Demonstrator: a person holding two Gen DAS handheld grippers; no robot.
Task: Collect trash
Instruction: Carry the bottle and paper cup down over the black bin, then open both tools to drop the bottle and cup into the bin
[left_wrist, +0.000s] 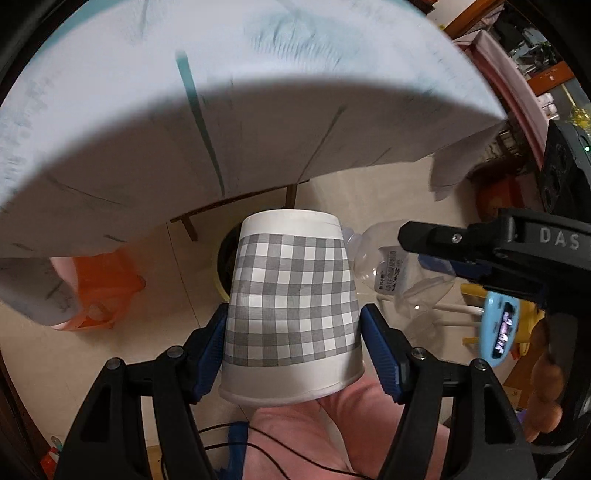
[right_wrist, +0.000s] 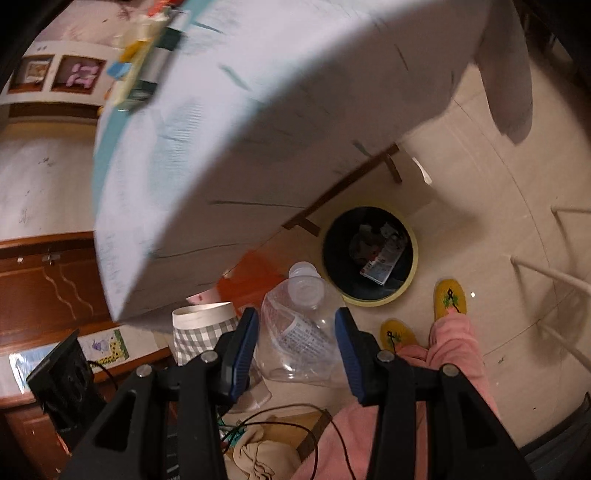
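Left claw (left_wrist: 291, 332) clamped on cup (left_wrist: 291, 295), held upside down, rim toward the camera. Right claw (right_wrist: 295, 347) clamped on clear bottle (right_wrist: 299, 328), cap end forward. Both items in the air above the floor, near the bin (right_wrist: 369, 254), which sits just beyond the bottle and partly under the worktop (right_wrist: 240, 147) edge. Best brought squarely over the dark opening before letting go, one item at a time, low enough to avoid a bounce off the rim. Paper scraps already inside. Overhanging worktop edge close above; slippers (right_wrist: 448, 299) and pink trouser leg (right_wrist: 458, 354) just beside; orange stool (left_wrist: 103, 280) further off.
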